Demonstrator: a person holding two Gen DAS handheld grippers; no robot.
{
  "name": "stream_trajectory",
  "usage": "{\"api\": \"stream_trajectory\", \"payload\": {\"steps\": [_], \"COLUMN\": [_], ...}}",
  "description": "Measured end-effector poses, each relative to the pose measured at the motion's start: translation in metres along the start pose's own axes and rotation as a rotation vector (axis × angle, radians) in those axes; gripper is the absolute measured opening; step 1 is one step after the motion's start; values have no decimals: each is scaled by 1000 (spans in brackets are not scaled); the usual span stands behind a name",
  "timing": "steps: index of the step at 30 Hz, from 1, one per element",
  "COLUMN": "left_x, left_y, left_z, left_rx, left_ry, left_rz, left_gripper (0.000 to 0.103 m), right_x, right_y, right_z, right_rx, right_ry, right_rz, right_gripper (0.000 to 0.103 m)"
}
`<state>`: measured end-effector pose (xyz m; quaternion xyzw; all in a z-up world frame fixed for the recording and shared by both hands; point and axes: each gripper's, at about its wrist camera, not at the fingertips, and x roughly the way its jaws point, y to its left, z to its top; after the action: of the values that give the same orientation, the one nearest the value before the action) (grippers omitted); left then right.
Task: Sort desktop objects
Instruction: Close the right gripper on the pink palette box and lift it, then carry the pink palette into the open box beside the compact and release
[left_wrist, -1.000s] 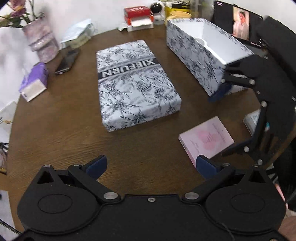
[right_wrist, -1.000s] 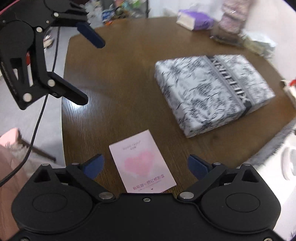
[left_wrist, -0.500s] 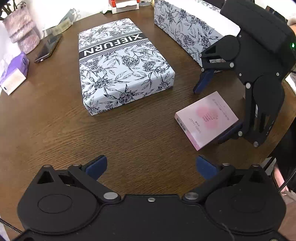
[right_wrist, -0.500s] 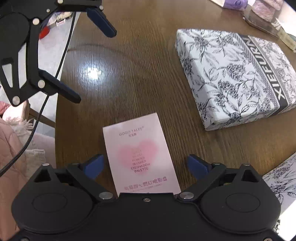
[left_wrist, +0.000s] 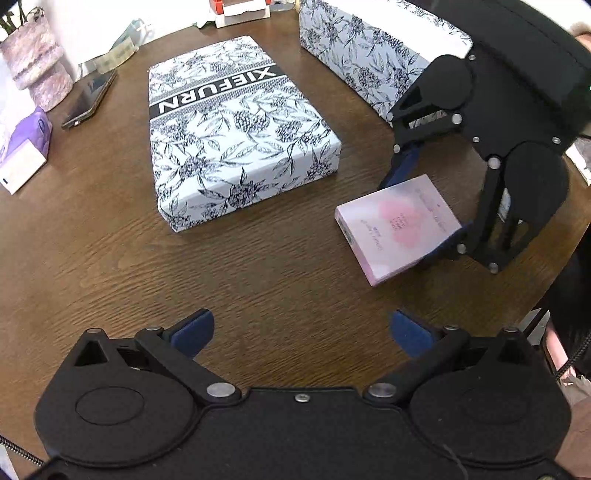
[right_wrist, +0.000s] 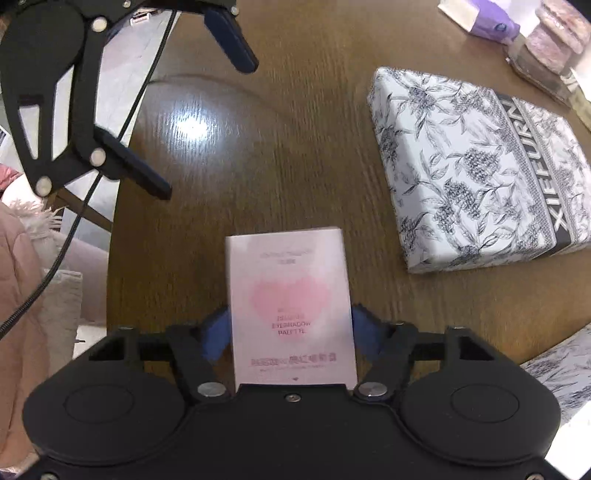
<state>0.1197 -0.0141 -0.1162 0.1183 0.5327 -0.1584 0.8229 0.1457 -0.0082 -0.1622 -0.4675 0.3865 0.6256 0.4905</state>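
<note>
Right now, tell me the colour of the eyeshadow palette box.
Pale pink with a darker pink heart; the eyeshadow palette box shows best in the right wrist view.

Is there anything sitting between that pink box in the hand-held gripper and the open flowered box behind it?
Nothing visible does. The right hand-held gripper is shut on the pink box, and only bare table lies between it and the open flowered box. The closed flowered box lies off to the side, clear of that path.

Bare table (left_wrist: 110, 258) before left gripper (left_wrist: 301, 328); patterned box (left_wrist: 236, 129) ahead, open box (left_wrist: 373, 55) far right, pink box (left_wrist: 397, 227) right.
</note>
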Motion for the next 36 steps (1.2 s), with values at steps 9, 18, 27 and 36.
{"api": "stream_trajectory", "payload": {"steps": [9, 18, 27, 36], "left_x": [-21, -62, -107, -132], "left_y": [0, -3, -9, -35], "left_z": [14, 43, 80, 124], "left_rx": [-17, -1, 0, 82], "left_ry": [-31, -84, -155, -219], "left_rz": [-11, -15, -41, -78], "left_gripper": [103, 103, 103, 103], "right_x": [-10, -66, -143, -199], "right_y": [-3, -2, -11, -23], "right_z": [-3, 13, 27, 5], "right_rx": [-17, -18, -30, 31], "right_ry": [-3, -96, -159, -174], "right_rz": [-2, -59, -193, -328], "right_gripper": [69, 69, 69, 69]}}
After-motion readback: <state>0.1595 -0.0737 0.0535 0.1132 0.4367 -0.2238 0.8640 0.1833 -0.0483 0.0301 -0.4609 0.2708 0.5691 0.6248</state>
